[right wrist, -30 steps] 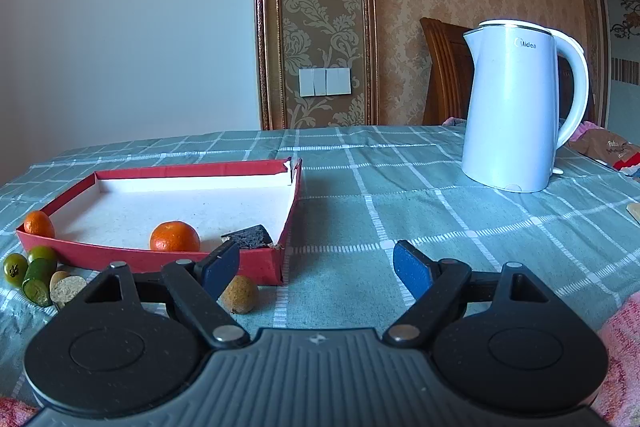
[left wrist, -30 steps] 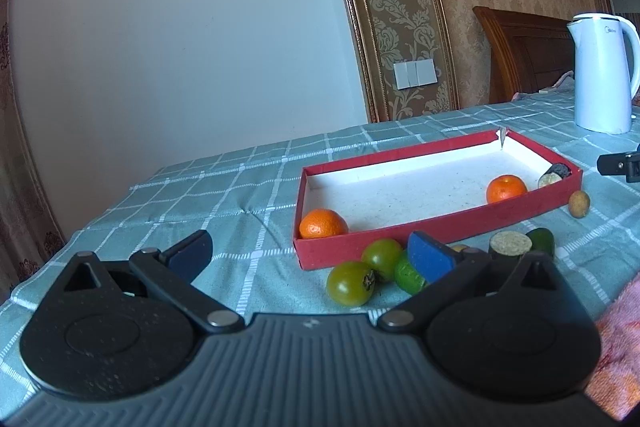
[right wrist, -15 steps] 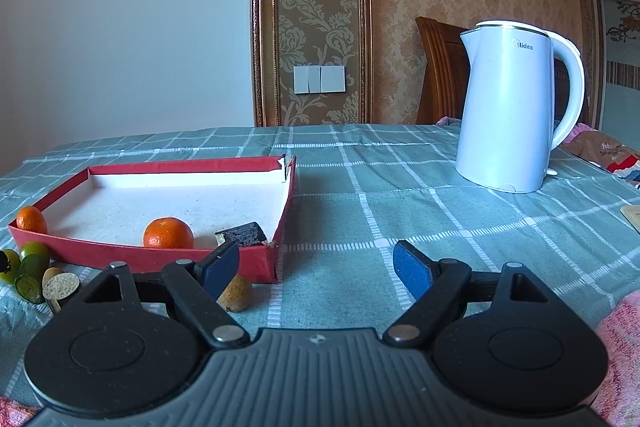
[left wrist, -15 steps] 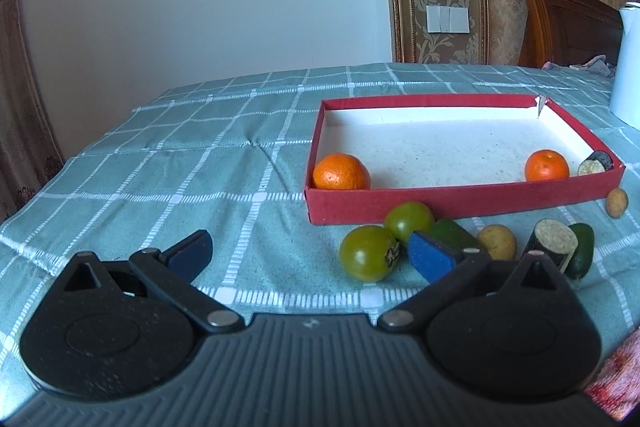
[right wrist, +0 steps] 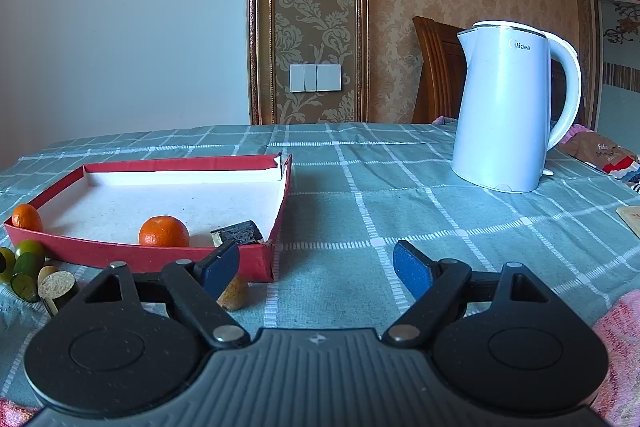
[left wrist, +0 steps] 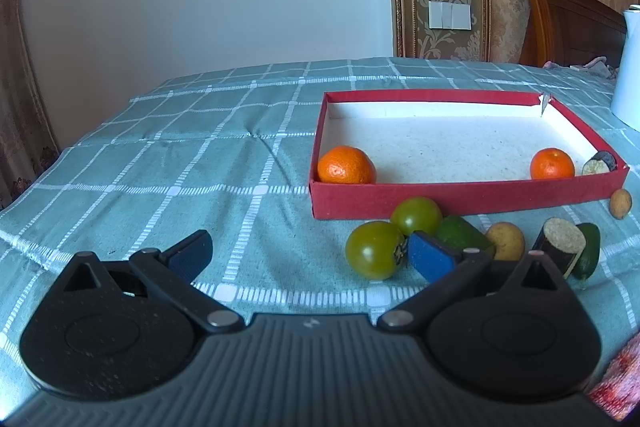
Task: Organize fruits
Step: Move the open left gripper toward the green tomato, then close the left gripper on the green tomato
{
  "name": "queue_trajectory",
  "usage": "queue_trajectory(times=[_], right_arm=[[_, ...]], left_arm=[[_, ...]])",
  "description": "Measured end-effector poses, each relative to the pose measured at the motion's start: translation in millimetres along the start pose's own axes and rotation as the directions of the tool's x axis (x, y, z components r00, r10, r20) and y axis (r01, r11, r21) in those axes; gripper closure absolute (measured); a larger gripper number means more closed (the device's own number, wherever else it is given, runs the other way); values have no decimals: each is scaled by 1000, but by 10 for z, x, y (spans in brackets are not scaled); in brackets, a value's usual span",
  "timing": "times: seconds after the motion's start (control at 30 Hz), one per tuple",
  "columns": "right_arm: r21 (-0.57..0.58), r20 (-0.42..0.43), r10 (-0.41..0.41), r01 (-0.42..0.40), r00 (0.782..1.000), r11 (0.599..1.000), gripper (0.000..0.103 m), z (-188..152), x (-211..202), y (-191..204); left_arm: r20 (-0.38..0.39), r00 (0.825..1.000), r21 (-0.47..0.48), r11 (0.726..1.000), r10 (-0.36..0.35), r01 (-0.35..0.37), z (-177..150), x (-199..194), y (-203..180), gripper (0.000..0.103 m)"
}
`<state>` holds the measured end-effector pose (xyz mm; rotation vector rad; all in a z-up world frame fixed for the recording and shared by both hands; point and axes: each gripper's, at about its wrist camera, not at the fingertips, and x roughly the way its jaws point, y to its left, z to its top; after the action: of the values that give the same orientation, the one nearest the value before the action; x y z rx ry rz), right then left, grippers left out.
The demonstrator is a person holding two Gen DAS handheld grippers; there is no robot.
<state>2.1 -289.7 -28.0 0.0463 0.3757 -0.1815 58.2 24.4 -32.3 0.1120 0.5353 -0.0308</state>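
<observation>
A red box (left wrist: 460,197) with a white floor holds two oranges (left wrist: 346,165) (left wrist: 552,163) and a dark cut piece (left wrist: 599,163). In front of it lie two green tomatoes (left wrist: 374,254) (left wrist: 417,215), a green piece (left wrist: 460,235), a potato (left wrist: 506,239), a dark cut cylinder (left wrist: 560,251) and a small brown fruit (left wrist: 620,203). My left gripper (left wrist: 310,253) is open and empty, its right finger just beside the near tomato. My right gripper (right wrist: 316,267) is open and empty, near the box's right corner (right wrist: 276,259) and the small brown fruit (right wrist: 234,293).
A white electric kettle (right wrist: 508,107) stands at the back right on the green checked tablecloth (right wrist: 380,195). A wooden chair (right wrist: 434,71) is behind the table. Pink cloth (right wrist: 620,339) lies at the near right edge. Packets (right wrist: 608,155) lie at the far right.
My left gripper has swung left and lowered toward the fruits in front of the box; they show larger and nearer. My right gripper has barely shifted. Both stay open.
</observation>
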Motion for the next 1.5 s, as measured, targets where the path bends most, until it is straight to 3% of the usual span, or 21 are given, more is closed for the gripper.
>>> queue_trajectory(times=[0.37,0.5,0.63,0.9,1.5], right_arm=[[1,-4,0,0,1000,1000,19,-4,5,-1],[5,-3,1,-1,1000,1000,19,-5,6,-10],[10,-2,4,-4,1000,1000,19,-4,7,-17],[22,3,7,-7,1000,1000,19,-1,0,-37],[19,6,-1,1,1000,1000,17,1,-8,-33]], left_arm=[[-43,996,-3,997,-76,76,15,103,20,0],[-45,997,-17,998,-69,68,13,105,35,0],[-66,995,-15,997,-80,79,10,139,31,12],[-61,995,-3,997,-83,83,11,143,6,14],[-66,990,18,992,-123,124,1,142,-37,38]])
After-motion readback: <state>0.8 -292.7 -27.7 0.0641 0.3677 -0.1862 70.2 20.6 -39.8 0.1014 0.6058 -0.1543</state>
